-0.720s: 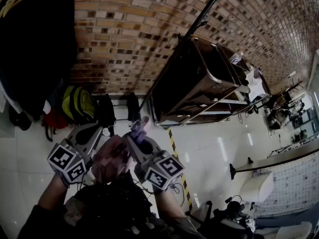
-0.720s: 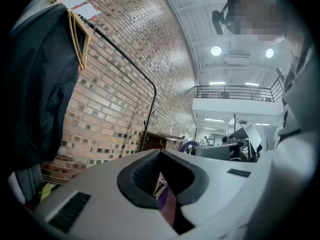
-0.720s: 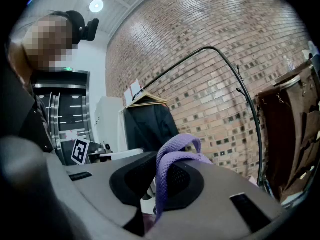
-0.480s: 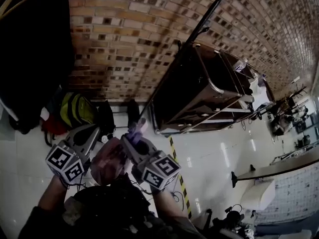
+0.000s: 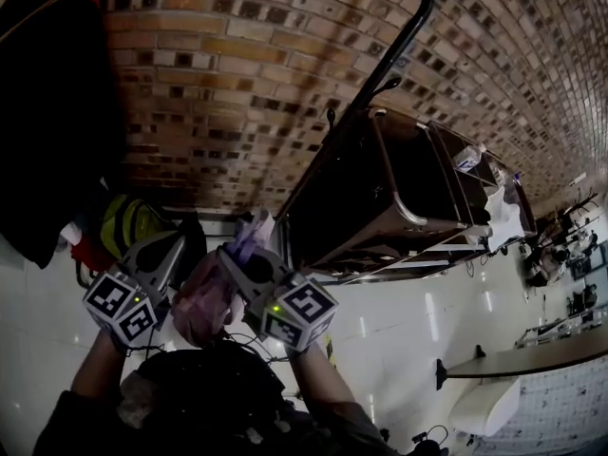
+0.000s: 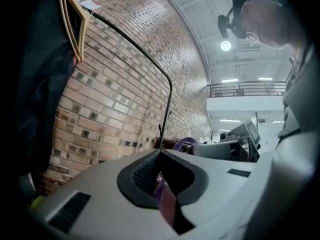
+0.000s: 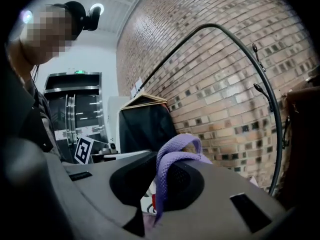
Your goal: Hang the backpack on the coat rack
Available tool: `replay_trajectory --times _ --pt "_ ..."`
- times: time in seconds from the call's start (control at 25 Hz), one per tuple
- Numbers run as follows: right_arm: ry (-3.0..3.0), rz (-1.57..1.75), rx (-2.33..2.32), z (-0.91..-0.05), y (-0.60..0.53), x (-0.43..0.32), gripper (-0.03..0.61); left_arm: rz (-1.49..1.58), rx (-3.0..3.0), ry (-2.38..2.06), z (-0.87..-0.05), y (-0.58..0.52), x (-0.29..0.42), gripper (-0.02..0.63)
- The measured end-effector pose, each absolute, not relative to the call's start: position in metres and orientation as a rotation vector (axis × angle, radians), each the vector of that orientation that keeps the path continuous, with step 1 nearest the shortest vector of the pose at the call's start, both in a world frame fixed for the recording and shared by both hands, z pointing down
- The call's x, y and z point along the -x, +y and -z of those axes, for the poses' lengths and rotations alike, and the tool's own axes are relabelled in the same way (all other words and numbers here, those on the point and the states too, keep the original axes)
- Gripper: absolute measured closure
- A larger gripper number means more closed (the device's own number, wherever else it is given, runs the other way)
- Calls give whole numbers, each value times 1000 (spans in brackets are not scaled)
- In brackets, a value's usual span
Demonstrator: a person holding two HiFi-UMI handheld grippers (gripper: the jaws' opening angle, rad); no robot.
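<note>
No worktop anywhere in the room, so I'm placing things by the brick wall (image 5: 237, 74) & the floor. Both grippers are raised in front of the person w/ the pink backpack (image 5: 207, 302) bunched between them, near the wall. Left gripper (image 6: 160, 184) has its jaws pinched on a flat run of the purple strap (image 6: 166, 204). Right gripper (image 7: 157, 184) is clamped on purple webbing that arches up above it as a loop (image 7: 175, 151). The coat rack (image 5: 388, 57) is the black curved tube rising to the right of the grippers, w/ small pegs (image 5: 330, 117) on it, apart from the loop. To do it well, I'd say: lift both together, spread them a bit so the loop opens, bring it over a peg tip, lower till the peg takes the weight, then release. Risk: the loop goes flat & slips off. Containers: dark cart (image 5: 380, 193) beside the rack, contents too small to tell. Yellow-green bag (image 5: 128, 224) & red bag (image 5: 87, 253) sit on the floor by the wall, contents hidden, same for the backpack.
</note>
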State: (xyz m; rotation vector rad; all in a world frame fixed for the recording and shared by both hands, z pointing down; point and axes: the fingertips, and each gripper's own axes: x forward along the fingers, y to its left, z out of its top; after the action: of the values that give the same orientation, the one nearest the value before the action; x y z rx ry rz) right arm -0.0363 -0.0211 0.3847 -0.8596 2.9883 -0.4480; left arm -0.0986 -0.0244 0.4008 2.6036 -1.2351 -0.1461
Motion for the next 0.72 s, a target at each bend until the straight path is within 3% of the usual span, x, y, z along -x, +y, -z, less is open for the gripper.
replay_trajectory --times 0.72 --pt "2994 322 821 -340 -190 -27 518 178 -2629 -1235 -361 -187 14 589"
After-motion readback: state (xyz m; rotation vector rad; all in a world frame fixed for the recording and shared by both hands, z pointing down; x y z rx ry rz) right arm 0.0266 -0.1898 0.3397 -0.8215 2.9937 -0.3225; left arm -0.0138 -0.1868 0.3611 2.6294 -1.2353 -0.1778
